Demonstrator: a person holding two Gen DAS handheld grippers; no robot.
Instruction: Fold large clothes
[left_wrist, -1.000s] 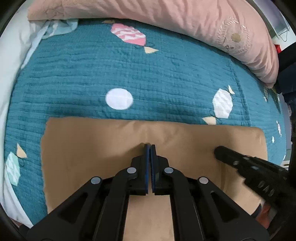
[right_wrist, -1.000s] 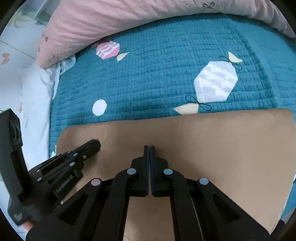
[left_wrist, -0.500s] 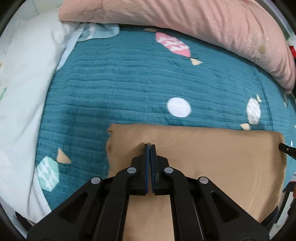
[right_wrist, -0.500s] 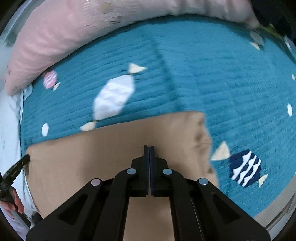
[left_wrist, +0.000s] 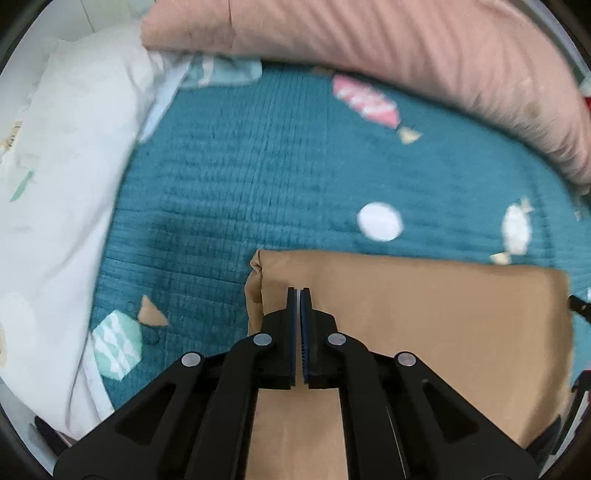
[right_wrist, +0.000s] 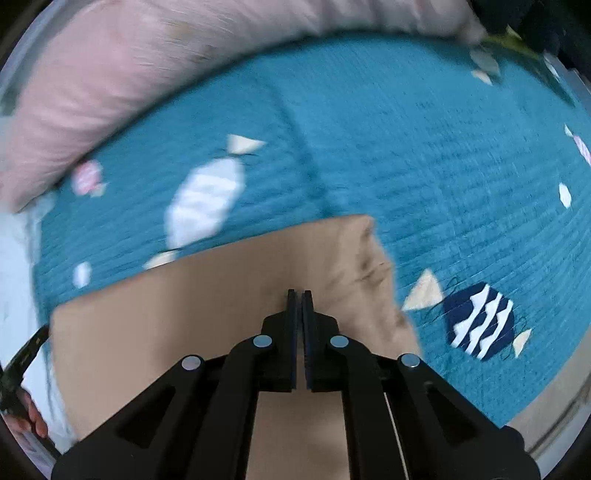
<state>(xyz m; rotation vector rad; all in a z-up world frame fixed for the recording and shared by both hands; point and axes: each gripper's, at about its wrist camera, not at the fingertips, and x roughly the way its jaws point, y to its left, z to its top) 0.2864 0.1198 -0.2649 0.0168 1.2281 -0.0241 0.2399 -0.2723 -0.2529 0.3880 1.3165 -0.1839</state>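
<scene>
While tan garment (left_wrist: 424, 325) lies folded on quilt (left_wrist: 280, 177), both claws closed, gripping nothing.

The folded tan rectangular cloth (left_wrist: 424, 306) lies on the teal quilted bedspread with candy prints (left_wrist: 280, 177), at its near edge. Beyond the cloth, along the bedspread's far edge, lies the long pink padded quilt roll (left_wrist: 406, 51). To the cloth's left, off the bedspread's left edge, lies the white crumpled sheet (left_wrist: 62, 184).
</scene>
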